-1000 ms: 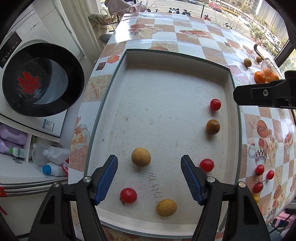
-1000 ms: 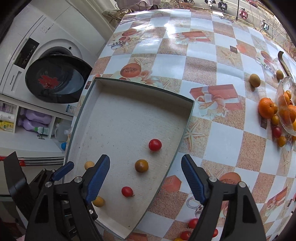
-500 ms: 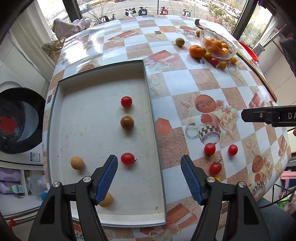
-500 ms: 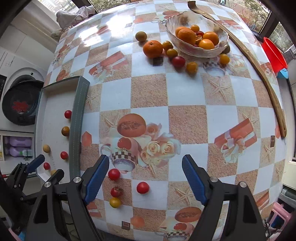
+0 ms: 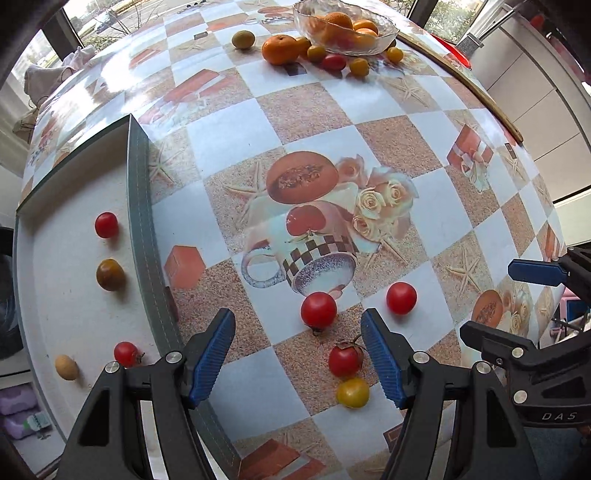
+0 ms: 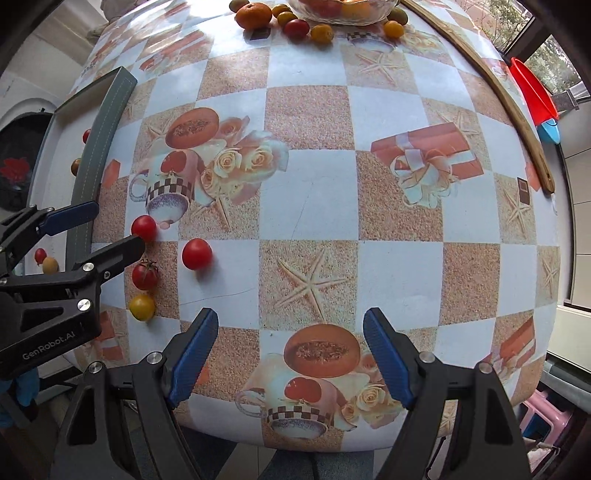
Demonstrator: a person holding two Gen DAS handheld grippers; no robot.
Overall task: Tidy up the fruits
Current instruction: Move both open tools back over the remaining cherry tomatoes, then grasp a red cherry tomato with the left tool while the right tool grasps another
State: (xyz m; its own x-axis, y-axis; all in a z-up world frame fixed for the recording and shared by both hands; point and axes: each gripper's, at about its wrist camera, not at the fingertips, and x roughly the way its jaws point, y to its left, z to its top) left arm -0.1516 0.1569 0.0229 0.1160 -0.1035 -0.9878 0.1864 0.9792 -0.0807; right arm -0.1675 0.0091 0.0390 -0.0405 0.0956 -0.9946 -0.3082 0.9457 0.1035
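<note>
red tomato between open left gripper fingers

Daylit windows line the far side; a washing machine stands left of the checked-cloth table.

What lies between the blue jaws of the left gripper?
In the left wrist view, a red tomato lies on the tablecloth between the left gripper's open jaws, untouched.

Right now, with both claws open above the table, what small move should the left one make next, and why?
Probably lower the left claw onto the red tomato just ahead of it. Its jaws are open and empty, that tomato lies loose on the tablecloth, and the tray beside it already holds fruit.
</note>
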